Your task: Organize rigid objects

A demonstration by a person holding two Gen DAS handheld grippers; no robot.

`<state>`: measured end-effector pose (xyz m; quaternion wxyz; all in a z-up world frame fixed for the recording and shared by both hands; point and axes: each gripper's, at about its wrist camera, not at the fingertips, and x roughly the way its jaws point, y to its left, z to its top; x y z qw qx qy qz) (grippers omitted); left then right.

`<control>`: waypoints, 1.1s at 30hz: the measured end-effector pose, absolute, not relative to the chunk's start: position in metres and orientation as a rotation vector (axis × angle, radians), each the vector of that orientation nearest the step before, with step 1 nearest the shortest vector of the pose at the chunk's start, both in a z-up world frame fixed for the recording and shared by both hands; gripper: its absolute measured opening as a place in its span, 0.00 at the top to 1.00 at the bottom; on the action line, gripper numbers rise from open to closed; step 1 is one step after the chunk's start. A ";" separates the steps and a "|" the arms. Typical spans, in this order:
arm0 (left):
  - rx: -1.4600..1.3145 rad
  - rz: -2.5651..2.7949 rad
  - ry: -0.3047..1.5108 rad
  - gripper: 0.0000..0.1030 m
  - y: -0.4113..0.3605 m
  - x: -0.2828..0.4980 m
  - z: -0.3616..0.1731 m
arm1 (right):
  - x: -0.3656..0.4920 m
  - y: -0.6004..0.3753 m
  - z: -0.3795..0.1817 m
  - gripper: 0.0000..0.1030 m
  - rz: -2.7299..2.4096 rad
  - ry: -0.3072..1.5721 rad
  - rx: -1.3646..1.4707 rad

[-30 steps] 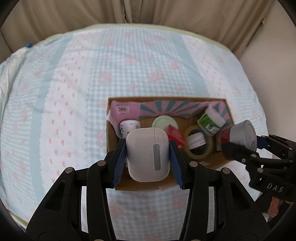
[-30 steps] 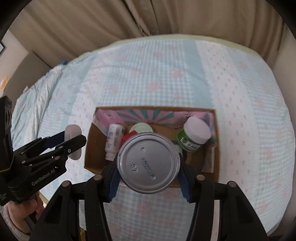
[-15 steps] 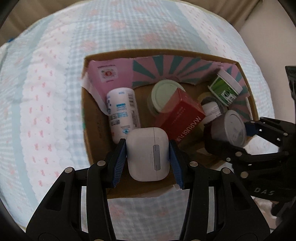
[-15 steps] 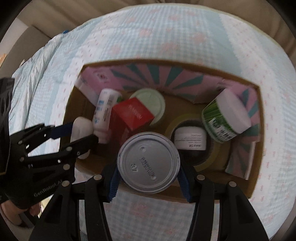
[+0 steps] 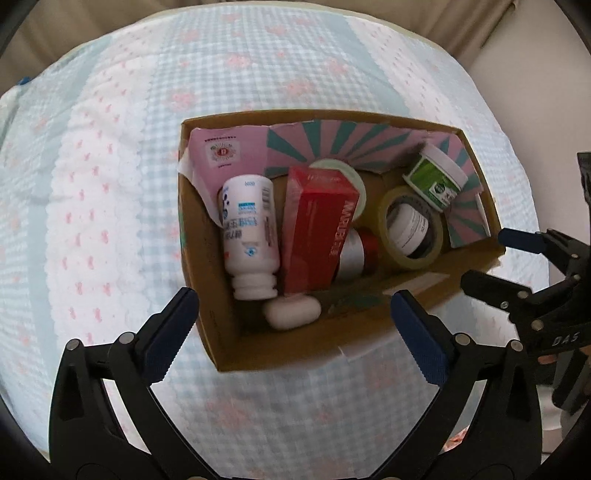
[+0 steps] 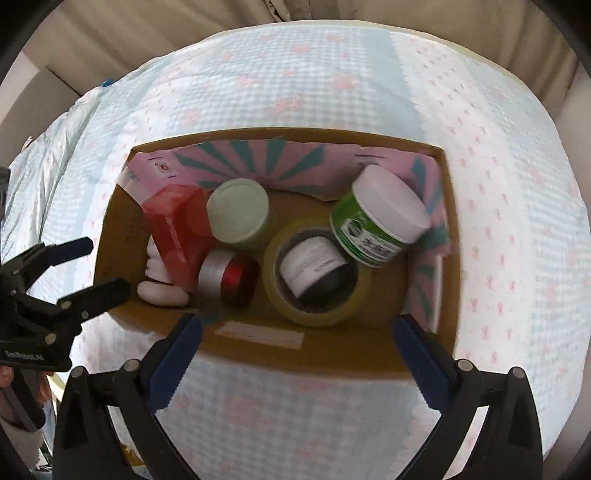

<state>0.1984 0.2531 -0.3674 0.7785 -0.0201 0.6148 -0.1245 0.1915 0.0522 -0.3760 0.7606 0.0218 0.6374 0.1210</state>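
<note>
A cardboard box [image 5: 229, 354] [image 6: 332, 354] sits on the bed. Inside lie a white earbud case [image 5: 291, 312] [image 6: 162, 293], a silver and red can [image 5: 356, 254] [image 6: 229, 275], a white bottle [image 5: 249, 232], a red carton [image 5: 317, 229] [image 6: 173, 229], a tape roll [image 5: 412, 227] [image 6: 317, 273] with a small jar in it, a green jar [image 5: 436, 179] [image 6: 380, 218] and a pale green lid [image 6: 238, 212]. My left gripper [image 5: 295, 328] is open and empty just above the box's near wall. My right gripper [image 6: 295, 350] is open and empty over the near wall.
The bed has a blue and pink checked cover [image 5: 258, 66] [image 6: 314, 74]. Beige curtains [image 6: 147, 29] hang behind it. A pink and teal patterned flap [image 5: 332, 136] lines the box's far wall. Each gripper shows at the side of the other's view.
Both grippers have opened. The earbud case dropped from the left gripper and the can from the right one; both now lie in the box. The grippers have pulled back a little.
</note>
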 end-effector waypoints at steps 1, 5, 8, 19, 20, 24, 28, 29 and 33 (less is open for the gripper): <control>-0.040 -0.267 1.327 0.00 0.252 0.196 -0.365 | 0.190 0.050 -0.375 0.00 0.259 1.389 0.054; -0.030 -0.259 1.308 0.00 0.247 0.190 -0.355 | 0.183 0.044 -0.365 0.00 0.248 1.370 0.076; -0.024 -0.242 1.287 0.00 0.242 0.186 -0.342 | 0.180 0.043 -0.358 0.00 0.250 1.354 0.093; -0.067 -0.123 1.116 0.00 0.210 0.152 -0.221 | 0.157 0.003 -0.272 0.00 0.279 1.260 0.061; -0.070 -0.116 1.089 0.00 0.207 0.148 -0.205 | 0.154 -0.004 -0.257 0.00 0.275 1.244 0.058; -0.073 -0.094 0.949 0.00 0.186 0.124 -0.132 | 0.143 -0.030 -0.200 0.00 0.239 1.159 0.037; -0.080 -0.099 0.791 0.00 0.166 0.096 -0.063 | 0.126 -0.055 -0.135 0.00 0.185 1.027 -0.011; -0.077 -0.098 0.765 0.00 0.162 0.091 -0.053 | 0.122 -0.060 -0.120 0.00 0.174 0.996 -0.012; -0.039 -0.072 0.656 0.00 0.148 0.070 -0.017 | 0.102 -0.079 -0.074 0.00 0.132 0.891 0.016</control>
